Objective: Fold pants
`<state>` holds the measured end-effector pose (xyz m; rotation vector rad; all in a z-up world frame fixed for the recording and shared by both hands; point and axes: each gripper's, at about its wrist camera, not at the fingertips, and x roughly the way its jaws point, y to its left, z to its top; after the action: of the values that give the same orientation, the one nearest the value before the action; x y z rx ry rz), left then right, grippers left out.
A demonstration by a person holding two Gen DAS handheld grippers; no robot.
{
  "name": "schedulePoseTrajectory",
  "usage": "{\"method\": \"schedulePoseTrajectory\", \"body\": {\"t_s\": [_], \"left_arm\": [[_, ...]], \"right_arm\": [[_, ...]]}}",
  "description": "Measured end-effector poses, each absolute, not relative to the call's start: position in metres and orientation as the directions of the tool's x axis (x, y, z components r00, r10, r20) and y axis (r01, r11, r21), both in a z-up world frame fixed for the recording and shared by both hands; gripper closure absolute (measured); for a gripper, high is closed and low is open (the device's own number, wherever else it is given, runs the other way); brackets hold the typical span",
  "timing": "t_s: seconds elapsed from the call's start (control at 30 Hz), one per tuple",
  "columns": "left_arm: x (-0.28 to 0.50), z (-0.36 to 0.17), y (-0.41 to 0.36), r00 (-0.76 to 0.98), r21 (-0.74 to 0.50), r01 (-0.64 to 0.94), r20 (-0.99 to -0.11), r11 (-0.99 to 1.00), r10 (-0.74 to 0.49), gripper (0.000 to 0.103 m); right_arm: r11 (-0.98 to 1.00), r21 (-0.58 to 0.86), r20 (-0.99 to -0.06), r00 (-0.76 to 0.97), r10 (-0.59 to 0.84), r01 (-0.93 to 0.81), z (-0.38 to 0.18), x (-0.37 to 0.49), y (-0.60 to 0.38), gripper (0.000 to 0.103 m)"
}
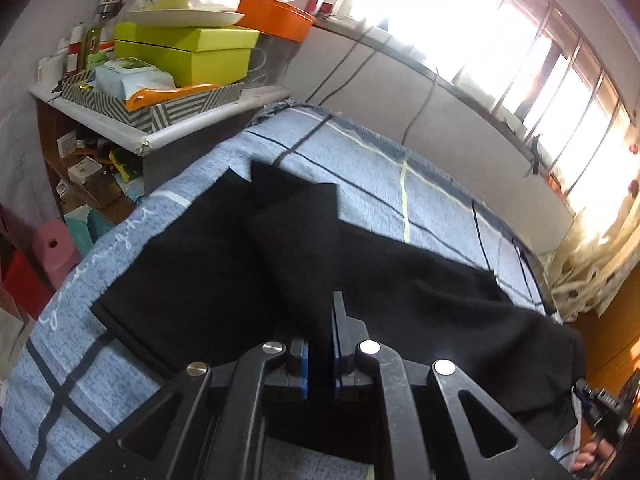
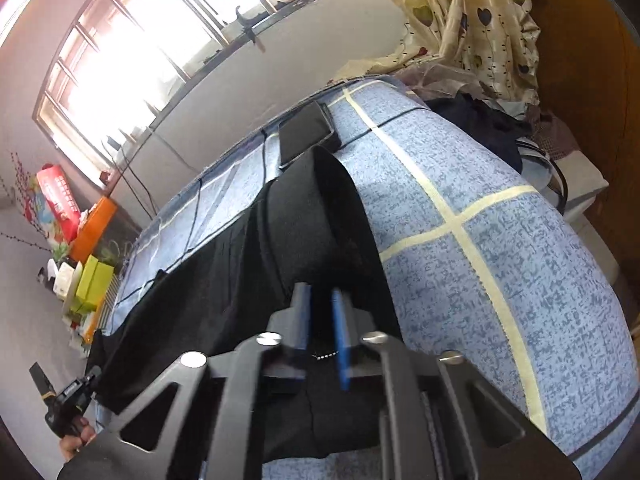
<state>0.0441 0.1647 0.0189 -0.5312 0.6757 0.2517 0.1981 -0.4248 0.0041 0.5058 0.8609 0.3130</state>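
Black pants (image 1: 192, 264) lie across a bed with a blue checked cover (image 1: 384, 176). In the left wrist view my left gripper (image 1: 320, 320) is shut on a raised fold of the pants, with cloth pinched between its blue pads. In the right wrist view the pants (image 2: 304, 216) run from the near edge toward the window. My right gripper (image 2: 320, 300) is shut on the pants' near edge and lifts the cloth off the cover (image 2: 480, 184). The other hand and gripper show at the lower left (image 2: 68, 404).
A cluttered shelf (image 1: 160, 132) with green boxes (image 1: 192, 52) and a striped tray stands left of the bed. A dark tablet (image 2: 308, 130) lies on the bed's far edge beyond the pants. Curtains (image 2: 472, 12) and a clothes pile (image 2: 484, 120) are at the right. Windows run behind.
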Motion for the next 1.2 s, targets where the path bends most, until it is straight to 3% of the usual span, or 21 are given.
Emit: {"method": "schedulePoseTrajectory", "body": {"t_s": [0.13,0.3,0.43,0.5,0.57,0.6,0.87,0.9,0.97,1.07,1.2], "left_arm": [[0.043,0.026,0.175,0.771,-0.426,-0.405,-0.635,0.809,0.052,0.091],[0.029,0.044,0.178,0.802,-0.383,-0.416,-0.582,0.825,0.134,0.093],[0.028,0.044,0.184,0.8,-0.385,-0.426,-0.583,0.819,0.142,0.093],[0.03,0.045,0.185,0.799,-0.384,-0.424,-0.584,0.821,0.14,0.094],[0.035,0.046,0.184,0.798,-0.37,-0.416,-0.586,0.831,0.139,0.094],[0.037,0.045,0.184,0.796,-0.364,-0.414,-0.589,0.834,0.139,0.094],[0.047,0.032,0.187,0.774,-0.358,-0.414,-0.622,0.837,0.117,0.095],[0.048,0.03,0.188,0.769,-0.358,-0.417,-0.629,0.835,0.115,0.095],[0.049,0.026,0.189,0.762,-0.357,-0.421,-0.638,0.834,0.112,0.095],[0.051,0.025,0.192,0.757,-0.36,-0.42,-0.645,0.833,0.103,0.098],[0.05,0.031,0.192,0.767,-0.357,-0.409,-0.633,0.84,0.104,0.099]], "right_arm": [[0.817,0.572,-0.594,0.648,0.476,-0.076,0.015,0.193,-0.426,0.103],[0.797,0.592,-0.508,0.714,0.482,-0.116,0.046,0.173,-0.435,0.103],[0.803,0.59,-0.56,0.673,0.484,-0.088,0.036,0.173,-0.434,0.102],[0.81,0.584,-0.603,0.638,0.479,-0.056,0.023,0.179,-0.432,0.09],[0.813,0.58,-0.622,0.619,0.481,-0.049,0.016,0.185,-0.43,0.049],[0.817,0.575,-0.629,0.616,0.474,-0.041,0.013,0.189,-0.43,0.045],[0.838,0.545,-0.679,0.575,0.457,-0.023,-0.005,0.214,-0.42,0.046],[0.839,0.544,-0.674,0.582,0.456,-0.027,-0.005,0.214,-0.42,0.05],[0.856,0.516,-0.675,0.604,0.424,-0.025,0.0,0.213,-0.42,0.076],[0.851,0.525,-0.65,0.632,0.422,-0.029,0.008,0.208,-0.424,0.089],[0.843,0.535,-0.625,0.649,0.434,-0.049,0.024,0.201,-0.423,0.094]]}}
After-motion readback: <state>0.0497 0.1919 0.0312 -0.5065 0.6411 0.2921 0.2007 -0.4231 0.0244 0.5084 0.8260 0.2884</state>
